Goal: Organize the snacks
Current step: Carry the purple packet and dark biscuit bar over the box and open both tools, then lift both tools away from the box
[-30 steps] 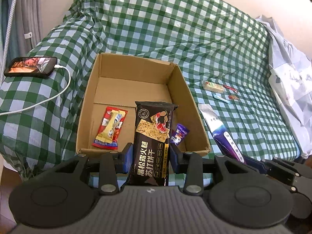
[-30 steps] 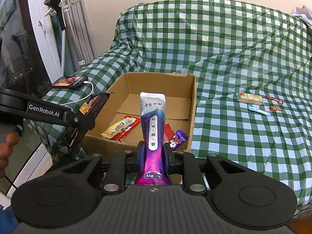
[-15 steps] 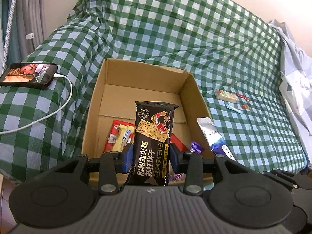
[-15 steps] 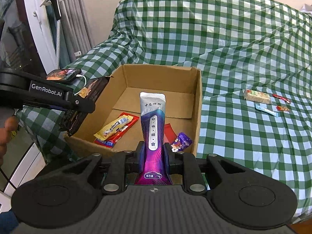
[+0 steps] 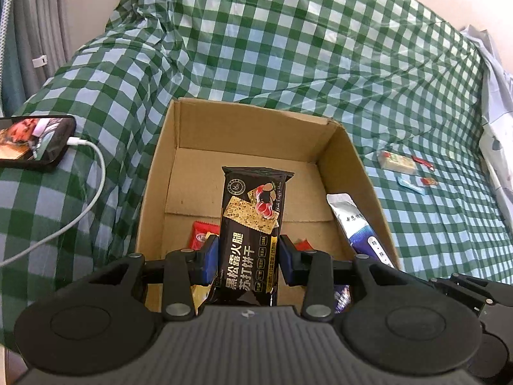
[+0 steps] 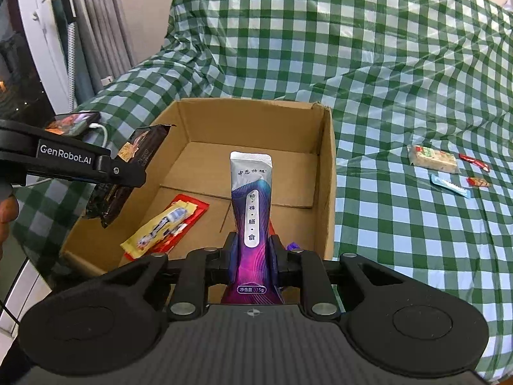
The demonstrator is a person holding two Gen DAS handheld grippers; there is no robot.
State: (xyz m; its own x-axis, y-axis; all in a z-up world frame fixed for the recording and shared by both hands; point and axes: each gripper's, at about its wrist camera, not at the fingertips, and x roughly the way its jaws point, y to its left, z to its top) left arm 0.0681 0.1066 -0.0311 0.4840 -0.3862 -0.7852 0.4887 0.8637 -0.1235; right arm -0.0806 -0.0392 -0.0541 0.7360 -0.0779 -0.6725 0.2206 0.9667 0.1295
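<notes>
— What does each hand carry?

— The left gripper (image 5: pixel 249 261) has its jaws clamped on a black cracker packet (image 5: pixel 252 234); the right gripper (image 6: pixel 251 258) pinches a purple and silver sachet (image 6: pixel 251 221). Both are held above the open cardboard box (image 6: pixel 325 173).

— And inside the box?

— A red and yellow snack pack (image 6: pixel 166 226) lies flat on the bottom, a small purple wrapper (image 6: pixel 293 245) near the right wall.

— Anything left outside?

— A pale bar (image 6: pixel 431 158) and a few small sachets (image 6: pixel 449 186) on the green checked cover (image 6: pixel 384 64) — right of the box. A phone (image 5: pixel 33 141) charges on the left.
</notes>
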